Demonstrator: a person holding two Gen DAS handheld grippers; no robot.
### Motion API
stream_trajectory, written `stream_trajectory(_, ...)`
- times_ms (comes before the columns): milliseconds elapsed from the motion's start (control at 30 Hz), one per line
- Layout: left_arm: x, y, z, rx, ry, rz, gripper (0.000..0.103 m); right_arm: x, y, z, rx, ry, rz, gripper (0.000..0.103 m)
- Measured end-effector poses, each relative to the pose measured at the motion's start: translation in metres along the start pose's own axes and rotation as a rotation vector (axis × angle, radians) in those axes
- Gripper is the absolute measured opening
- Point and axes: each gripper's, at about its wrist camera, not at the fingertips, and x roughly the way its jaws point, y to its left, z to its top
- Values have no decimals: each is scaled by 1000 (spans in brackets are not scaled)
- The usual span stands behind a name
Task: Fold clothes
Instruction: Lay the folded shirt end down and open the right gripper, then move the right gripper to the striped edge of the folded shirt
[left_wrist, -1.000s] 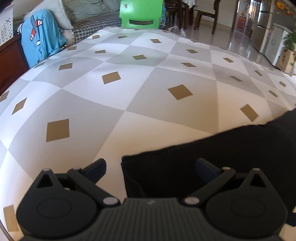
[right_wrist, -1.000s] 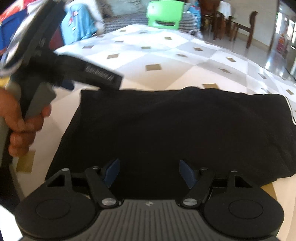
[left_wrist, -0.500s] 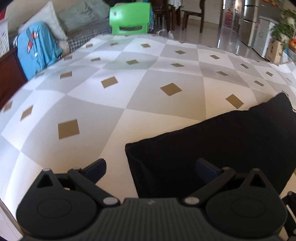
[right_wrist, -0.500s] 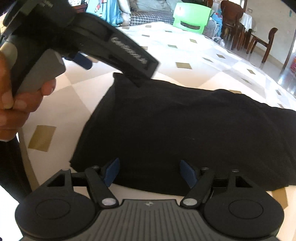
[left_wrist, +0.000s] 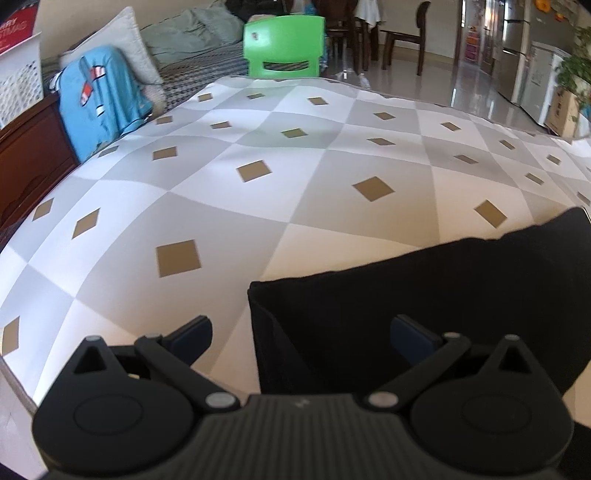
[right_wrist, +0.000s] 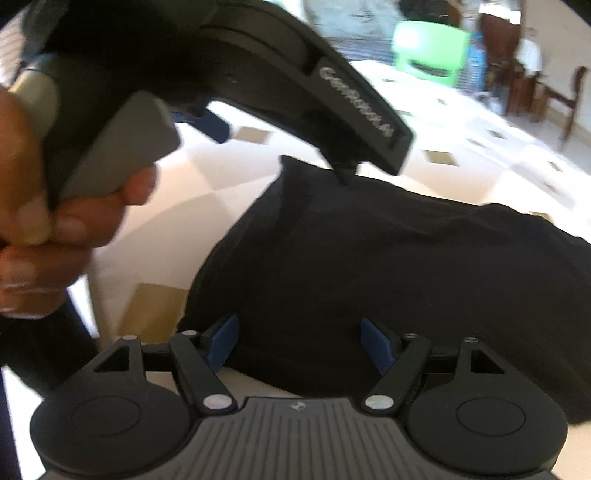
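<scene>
Plainly folded, the black garment (right_wrist: 388, 280) lies on the diamond-patterned tablecloth (left_wrist: 258, 206), its right end cut off by both views, while the left gripper (left_wrist: 301, 332) and right gripper (right_wrist: 299, 338) hover over it, fingers spread wide, holding nothing.

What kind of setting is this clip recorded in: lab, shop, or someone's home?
Most likely a home, an open living and dining area. A sofa with cushions sits behind the table with the diamond-patterned cloth, wooden dining chairs stand on a glossy tiled floor, and a refrigerator is at the far right.
</scene>
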Motion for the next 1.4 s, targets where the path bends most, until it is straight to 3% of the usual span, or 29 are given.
stream_trajectory(100,-1,6,0,-21,3,9,103,-3,-7,3,-10,39,14,72)
stream_trajectory(333,0,3,-2,-30,19,-4,103,-22,-52,1,70,55,-111,72)
stream_trajectory(567,1,-25,-13,64,36,-23,103,-34,-89,-2,129,66,-182,72)
stream_trajectory(800,3,-54,-29,152,64,-24,103,-46,-94,-3,165,90,-182,72)
stream_trajectory(1033,4,-67,-37,167,91,-41,103,-65,-109,-1,132,124,-192,72)
stream_trajectory(1400,8,-77,-40,161,119,-59,103,-88,-184,7,195,125,-296,72)
